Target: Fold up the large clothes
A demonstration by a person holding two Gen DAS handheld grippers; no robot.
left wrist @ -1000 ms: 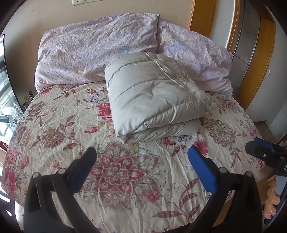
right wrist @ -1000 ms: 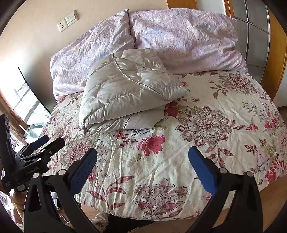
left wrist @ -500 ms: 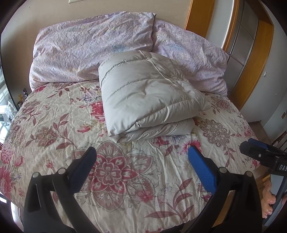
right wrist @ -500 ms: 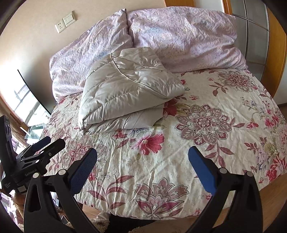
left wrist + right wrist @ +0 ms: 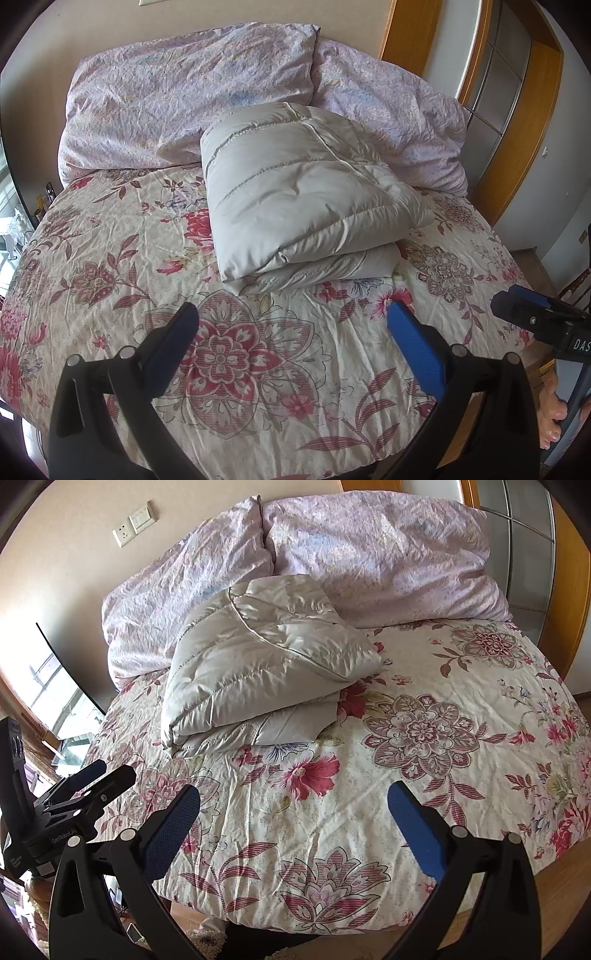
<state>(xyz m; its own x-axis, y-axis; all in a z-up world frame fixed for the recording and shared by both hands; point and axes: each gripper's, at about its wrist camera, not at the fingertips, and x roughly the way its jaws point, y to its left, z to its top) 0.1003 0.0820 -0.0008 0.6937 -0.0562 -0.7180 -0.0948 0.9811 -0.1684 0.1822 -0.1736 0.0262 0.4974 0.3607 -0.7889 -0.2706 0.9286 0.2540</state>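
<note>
Puffy pale grey quilted down jacket (image 5: 306, 206) lay folded into a thick, roughly square bundle on the bed, resting on the cream bedspread printed with red and mauve flowers (image 5: 110, 258). Its far edge touched the 2 crumpled lilac pillows (image 5: 184, 96) propped against the beige wall at the head of the bed. The bundle showed 2 layers, the upper one overhanging a flatter lower one along the near edge, with stitched seams running across the top.

Left tool (image 5: 291, 332) hung above the near part of the bedspread, well apart from the jacket, its 2 blue-padded fingers (image 5: 413, 347) spread wide and holding nothing. Right tool (image 5: 291, 812) was likewise held over the foot of the bed, its blue-padded fingers (image 5: 417, 830) wide apart and empty, also clear of the jacket.

From the right wrist view the jacket (image 5: 258, 664) sat left of centre, with the bedspread (image 5: 443, 738) stretching bare to its right and the left tool (image 5: 92, 786) visible low at the left edge. From the left wrist view the right tool (image 5: 532, 314) appeared at the right edge. A wooden door frame (image 5: 524, 122) stood beyond the bed on the right.
</note>
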